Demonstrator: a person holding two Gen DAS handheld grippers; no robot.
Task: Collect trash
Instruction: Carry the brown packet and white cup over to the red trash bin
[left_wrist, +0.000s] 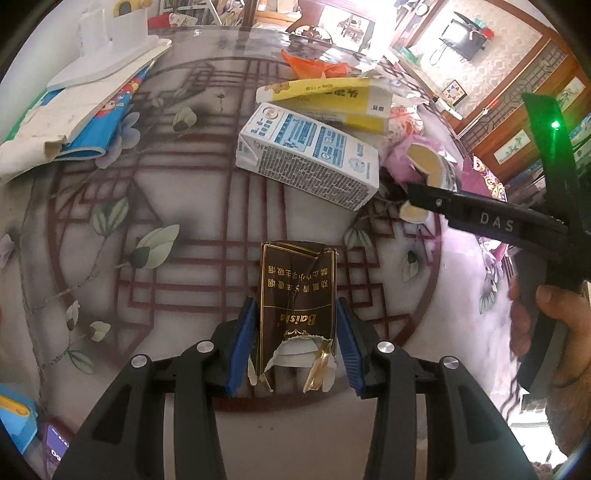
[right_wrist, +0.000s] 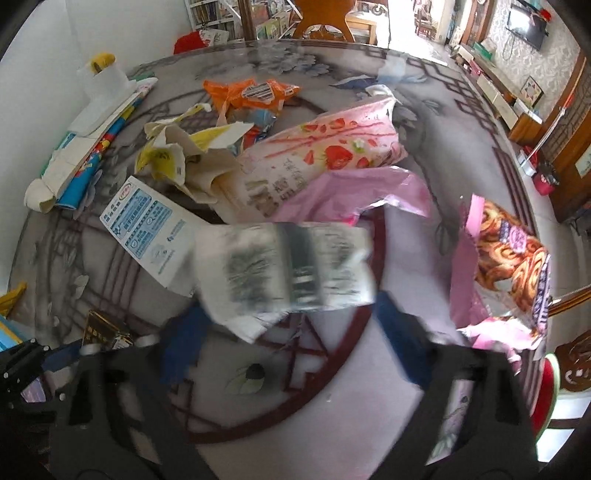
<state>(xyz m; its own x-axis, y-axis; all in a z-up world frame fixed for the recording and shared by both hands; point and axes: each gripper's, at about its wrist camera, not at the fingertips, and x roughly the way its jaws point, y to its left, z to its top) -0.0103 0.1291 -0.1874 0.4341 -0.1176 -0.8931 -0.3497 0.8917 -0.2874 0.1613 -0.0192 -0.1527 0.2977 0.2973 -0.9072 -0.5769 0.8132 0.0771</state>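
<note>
A torn brown cigarette pack (left_wrist: 297, 306) lies on the table between the blue pads of my left gripper (left_wrist: 297, 332), whose jaws stand at the pack's two sides, touching or nearly so. The pack also shows in the right wrist view (right_wrist: 105, 330). A white and blue milk carton (left_wrist: 310, 155) lies beyond it, seen too in the right wrist view (right_wrist: 155, 236). My right gripper (right_wrist: 291, 339) is blurred, with its jaws wide apart, just in front of the carton's near end. In the left wrist view a right gripper finger (left_wrist: 461, 206) reaches in from the right.
Pink wrappers (right_wrist: 332, 155), an orange bag (right_wrist: 255, 94), a yellow box (left_wrist: 332, 99) and crumpled paper (right_wrist: 192, 158) litter the patterned round table (left_wrist: 184, 229). A snack bag (right_wrist: 513, 254) lies at the right. White foam and a blue carton (left_wrist: 92, 103) lie at the far left.
</note>
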